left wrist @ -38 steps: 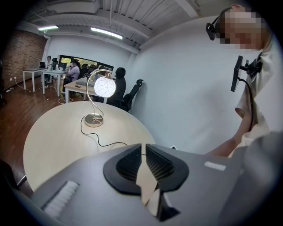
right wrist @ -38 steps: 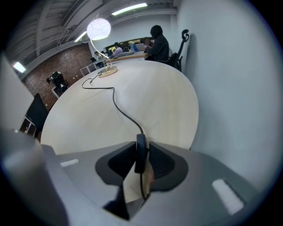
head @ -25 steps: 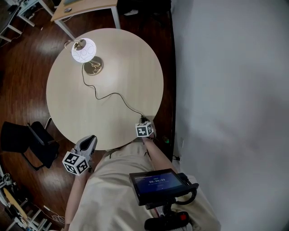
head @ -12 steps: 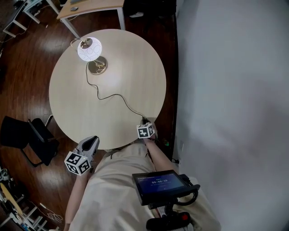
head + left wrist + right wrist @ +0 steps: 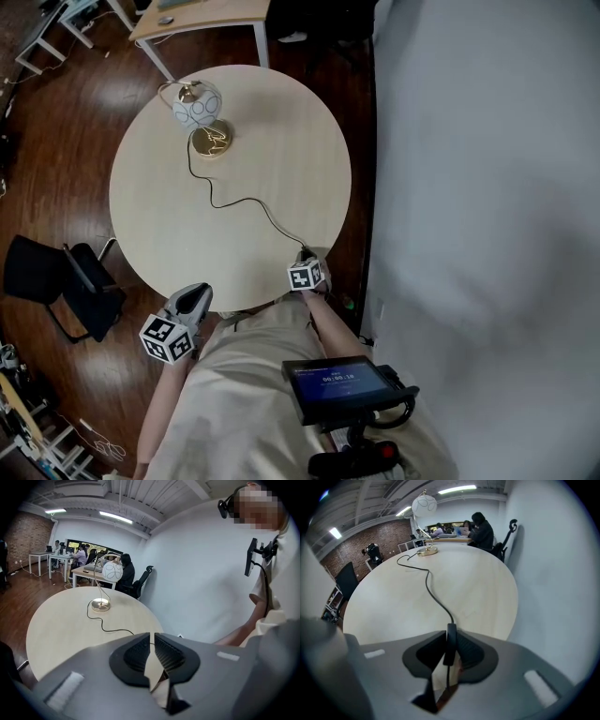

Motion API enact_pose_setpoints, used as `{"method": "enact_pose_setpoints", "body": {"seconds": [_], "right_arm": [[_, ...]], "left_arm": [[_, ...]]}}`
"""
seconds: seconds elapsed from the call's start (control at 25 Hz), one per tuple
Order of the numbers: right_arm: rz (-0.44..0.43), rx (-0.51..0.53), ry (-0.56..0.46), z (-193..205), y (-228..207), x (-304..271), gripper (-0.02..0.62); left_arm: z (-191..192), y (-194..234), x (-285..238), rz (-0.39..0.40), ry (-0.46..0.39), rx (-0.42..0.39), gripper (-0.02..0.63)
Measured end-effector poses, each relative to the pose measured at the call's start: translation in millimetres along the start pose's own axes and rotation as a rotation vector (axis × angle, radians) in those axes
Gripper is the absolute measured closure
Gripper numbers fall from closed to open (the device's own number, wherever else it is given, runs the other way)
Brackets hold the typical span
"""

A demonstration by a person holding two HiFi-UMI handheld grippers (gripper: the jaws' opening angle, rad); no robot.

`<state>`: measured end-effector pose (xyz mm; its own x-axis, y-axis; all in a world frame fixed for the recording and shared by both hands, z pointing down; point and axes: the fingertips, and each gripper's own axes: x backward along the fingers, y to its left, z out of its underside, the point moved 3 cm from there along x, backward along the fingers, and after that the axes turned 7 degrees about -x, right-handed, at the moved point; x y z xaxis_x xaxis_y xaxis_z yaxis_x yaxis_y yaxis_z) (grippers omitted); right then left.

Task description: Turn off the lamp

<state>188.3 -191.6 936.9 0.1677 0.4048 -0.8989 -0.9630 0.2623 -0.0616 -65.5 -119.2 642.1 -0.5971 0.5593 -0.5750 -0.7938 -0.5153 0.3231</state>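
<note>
The lamp [image 5: 198,105], a white globe shade on a brass base [image 5: 211,142], stands at the far left of the round table [image 5: 272,159]; the shade is dull, not glowing. Its black cord [image 5: 246,201] runs across the table to the near edge. There my right gripper [image 5: 305,255] is closing its jaws on the cord's inline switch [image 5: 451,644], and both pads touch it. My left gripper [image 5: 192,294] hangs off the table's near left edge, shut with nothing in it [image 5: 151,635]. The left gripper view shows the lamp [image 5: 112,571] far off; in the right gripper view the lamp [image 5: 424,504] stands at the cord's far end.
A black chair [image 5: 66,281] stands on the wooden floor left of the table. A second table [image 5: 202,14] is beyond the far edge. A grey wall [image 5: 469,187] runs close along the right. A tablet [image 5: 342,386] is mounted at the person's chest.
The lamp's shade has gone from bright white glow to dull. Both grippers have stayed where they were; the view has shifted slightly.
</note>
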Motion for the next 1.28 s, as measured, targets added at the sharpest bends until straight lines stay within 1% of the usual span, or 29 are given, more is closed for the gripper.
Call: {"method": "enact_pose_setpoints", "body": {"seconds": [0.12,0.16,0.2,0.4,0.64,0.76,0.88,1.04,1.12,1.28], "right_arm": [[-0.005,0.009,-0.006,-4,-2,3,0.504],[-0.007,0.003,-0.019,-7,-2,6,0.455],[-0.007,-0.006,-0.037,-10,-3,9,0.439],[-0.009,-0.048,-0.141,-34,-6,37,0.437],[-0.051,-0.098,-0.272,-54,7,73,0.437],[-0.06,-0.085,-0.32,-69,28,95,0.445],[-0.055,-0.073,-0.348,-80,57,103,0.448],[-0.051,-0.079,-0.357,-100,104,100,0.448],[-0.045,-0.084,-0.368,-111,130,108,0.448],[-0.027,-0.041,-0.4,-125,176,132,0.448]], "left_arm": [[-2,-2,-2,0.005,-0.01,-0.003,0.595],[-3,-3,-3,0.008,-0.014,-0.005,0.595],[-3,-3,-3,0.011,-0.019,-0.006,0.595],[-6,1,0,0.024,-0.053,-0.016,0.595],[-5,11,13,0.044,-0.101,-0.019,0.595],[-4,25,29,0.046,-0.125,-0.016,0.595],[3,49,53,0.039,-0.148,-0.013,0.595],[23,85,91,0.016,-0.179,0.002,0.595],[32,99,111,0.015,-0.188,0.013,0.595],[49,119,144,0.031,-0.209,0.037,0.596]]}}
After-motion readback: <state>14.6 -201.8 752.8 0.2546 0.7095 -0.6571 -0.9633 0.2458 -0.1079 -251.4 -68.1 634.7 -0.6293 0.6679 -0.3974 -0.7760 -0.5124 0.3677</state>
